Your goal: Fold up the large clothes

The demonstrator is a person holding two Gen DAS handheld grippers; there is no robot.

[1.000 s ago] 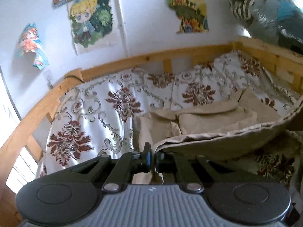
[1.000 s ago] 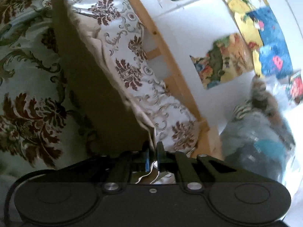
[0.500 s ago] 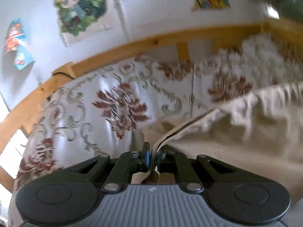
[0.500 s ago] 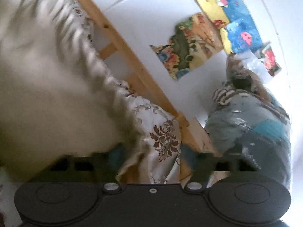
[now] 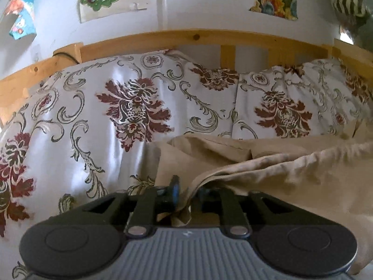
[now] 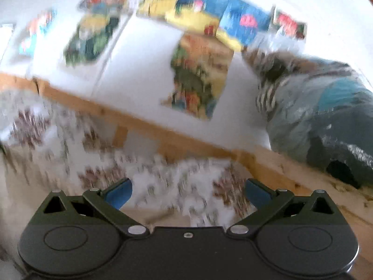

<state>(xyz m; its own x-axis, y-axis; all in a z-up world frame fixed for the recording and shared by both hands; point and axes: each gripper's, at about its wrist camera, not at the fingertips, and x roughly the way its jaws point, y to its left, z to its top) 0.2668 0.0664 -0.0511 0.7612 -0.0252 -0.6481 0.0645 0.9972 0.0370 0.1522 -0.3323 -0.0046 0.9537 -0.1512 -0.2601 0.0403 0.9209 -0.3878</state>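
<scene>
A second ago both grippers pinched the raised beige garment [image 5: 291, 177]; now it has dropped back onto the bed's floral cover [image 5: 98, 116]. The left gripper [image 5: 186, 192] still has its fingers clamped on the cloth's near edge. From there the garment runs lengthwise to the right, folded layers lying flat below the wooden rail [image 5: 198, 38], with bare cover open to its left. The right gripper [image 6: 188, 192] has let go, fingers wide apart over blurred bedding, a plastic-wrapped bundle [image 6: 326, 121] right of it.
</scene>
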